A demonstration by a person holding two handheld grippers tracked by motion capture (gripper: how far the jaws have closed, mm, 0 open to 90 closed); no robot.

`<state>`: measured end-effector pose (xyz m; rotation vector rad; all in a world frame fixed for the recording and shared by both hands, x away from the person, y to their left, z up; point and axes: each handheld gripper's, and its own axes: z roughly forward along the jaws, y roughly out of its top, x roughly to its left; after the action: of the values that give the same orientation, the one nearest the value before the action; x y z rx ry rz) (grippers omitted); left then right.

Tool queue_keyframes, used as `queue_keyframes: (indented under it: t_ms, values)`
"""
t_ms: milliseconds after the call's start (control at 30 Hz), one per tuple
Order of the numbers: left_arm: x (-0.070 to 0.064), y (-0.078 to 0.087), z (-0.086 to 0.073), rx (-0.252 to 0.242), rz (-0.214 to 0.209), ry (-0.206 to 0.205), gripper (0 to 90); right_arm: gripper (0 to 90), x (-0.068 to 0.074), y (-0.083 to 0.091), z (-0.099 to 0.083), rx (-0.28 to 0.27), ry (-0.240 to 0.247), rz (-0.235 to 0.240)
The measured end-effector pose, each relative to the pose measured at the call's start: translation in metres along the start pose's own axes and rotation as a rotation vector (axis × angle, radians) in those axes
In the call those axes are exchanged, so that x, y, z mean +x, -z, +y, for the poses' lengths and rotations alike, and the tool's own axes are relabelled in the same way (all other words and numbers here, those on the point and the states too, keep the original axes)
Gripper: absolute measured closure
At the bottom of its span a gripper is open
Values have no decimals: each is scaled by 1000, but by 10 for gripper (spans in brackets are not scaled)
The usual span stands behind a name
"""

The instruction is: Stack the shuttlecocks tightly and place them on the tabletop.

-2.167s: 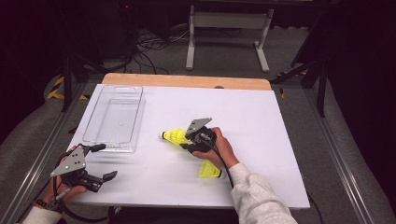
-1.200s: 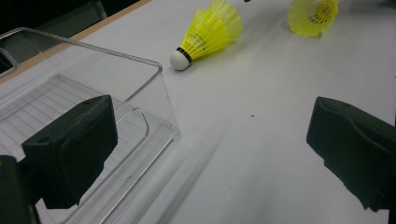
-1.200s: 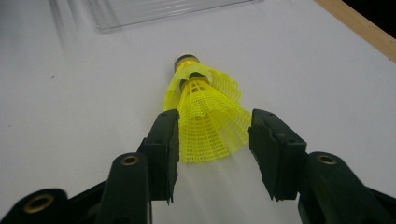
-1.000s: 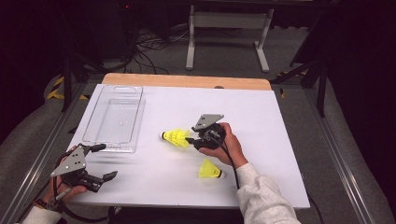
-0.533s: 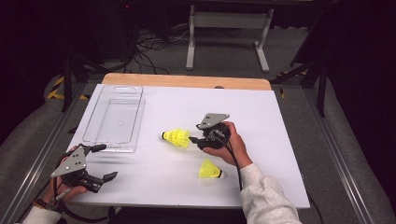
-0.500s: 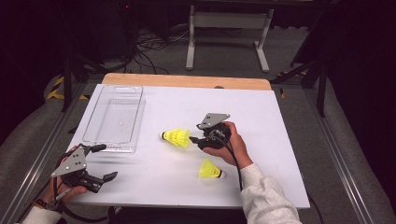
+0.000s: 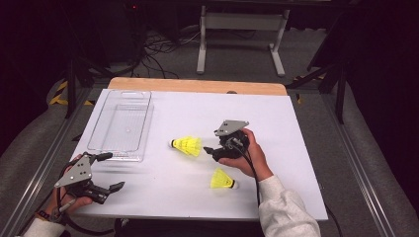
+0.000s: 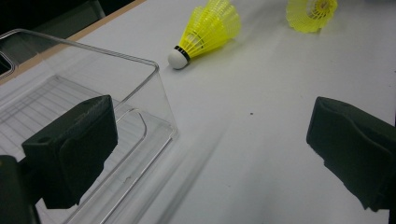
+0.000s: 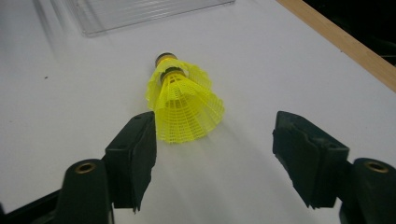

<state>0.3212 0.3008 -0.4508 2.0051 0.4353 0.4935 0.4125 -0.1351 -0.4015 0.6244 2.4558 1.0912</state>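
Two yellow shuttlecocks lie on the white table. One [image 7: 188, 145] rests on its side mid-table, cork toward the clear tray [image 7: 121, 126]. My right gripper [image 7: 210, 150] sits just right of it, open. In the right gripper view the skirt of this shuttlecock [image 9: 184, 100] lies just ahead of the open right gripper [image 9: 215, 154], close to the left jaw and not between the jaws. The other shuttlecock [image 7: 221, 179] lies below the right hand. My left gripper [image 7: 111, 172] rests open near the front left edge; in its own view the left gripper [image 8: 210, 149] holds nothing.
The clear plastic tray [image 8: 93, 116] stands empty at the left, its near corner close to my left jaw. A wooden strip [image 7: 197, 85] borders the table's far edge. Beyond the table, cables and a metal stand [image 7: 242, 29] are on the dark floor.
My right gripper has drawn back to the right, away from the mid-table shuttlecock, which stays put. The lower shuttlecock now shows fully beside the hand. The left gripper has not moved.
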Motion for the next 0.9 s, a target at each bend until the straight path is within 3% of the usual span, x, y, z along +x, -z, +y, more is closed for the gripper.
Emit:
queue_keyframes:
  t_ms: [333, 900]
  values:
    - [0, 0, 0, -2, 0, 1, 28, 251, 2, 8, -2, -5, -5, -3]
    - [-1, 0, 0, 0, 2, 2, 31, 174, 12, 21, -13, 41, 5, 41]
